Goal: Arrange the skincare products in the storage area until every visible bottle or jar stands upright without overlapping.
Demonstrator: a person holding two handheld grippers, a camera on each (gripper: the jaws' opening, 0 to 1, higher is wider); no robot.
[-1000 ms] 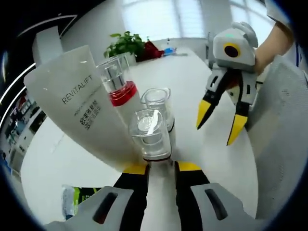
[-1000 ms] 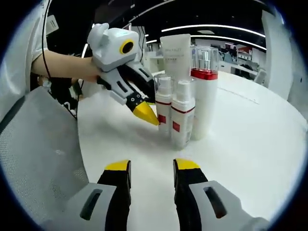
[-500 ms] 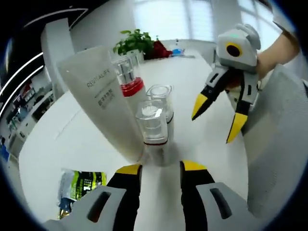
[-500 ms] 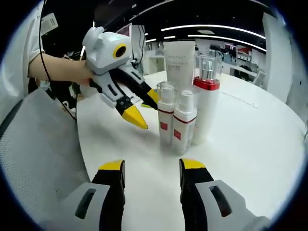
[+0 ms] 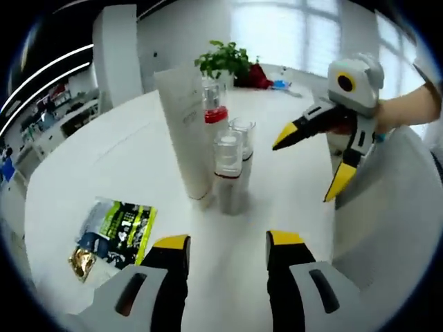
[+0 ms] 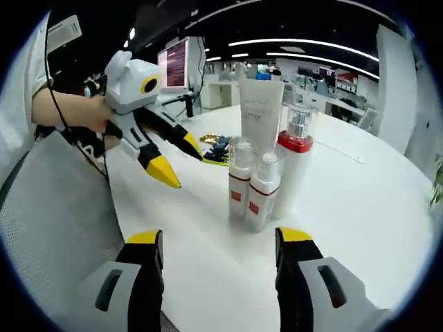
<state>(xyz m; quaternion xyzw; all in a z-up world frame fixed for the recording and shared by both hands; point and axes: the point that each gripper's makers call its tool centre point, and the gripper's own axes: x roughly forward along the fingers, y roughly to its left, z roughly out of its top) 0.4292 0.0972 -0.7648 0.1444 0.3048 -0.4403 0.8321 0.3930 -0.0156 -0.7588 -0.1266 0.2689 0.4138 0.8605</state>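
The lettering on the tall white tube (image 6: 261,107) is too small to read from either side, and in the left gripper view the tube (image 5: 184,128) hides most of the red-collared pump bottle (image 5: 214,111) behind it. From the right gripper view that pump bottle (image 6: 293,162) shows plainly, clear cap on top, red band below. In front of it stand two small white spray bottles (image 6: 252,190) with red labels, touching or nearly so; I cannot tell which. In the left gripper view those same two (image 5: 232,166) stand one behind the other, so the rear one is half covered. All four stand upright, clustered tight near the middle of the round white table (image 6: 360,194).

A crumpled green and black sachet (image 5: 114,232) lies flat on the table (image 5: 97,166), well apart from the bottles; its print is unreadable.

The left gripper (image 5: 226,243) hangs low before the cluster, yellow-tipped jaws parted, nothing between them. The right gripper (image 6: 219,237) is likewise spread wide and empty. Each shows in the other's view, jaws apart, held by a hand: the right one (image 5: 311,159) beside the bottles, the left one (image 6: 176,162) just off to the side.

Beyond: a potted plant (image 5: 225,59) by bright windows, a grey mesh chair back (image 6: 48,221), ceiling light strips, and a dim office with a lit screen (image 6: 175,66).
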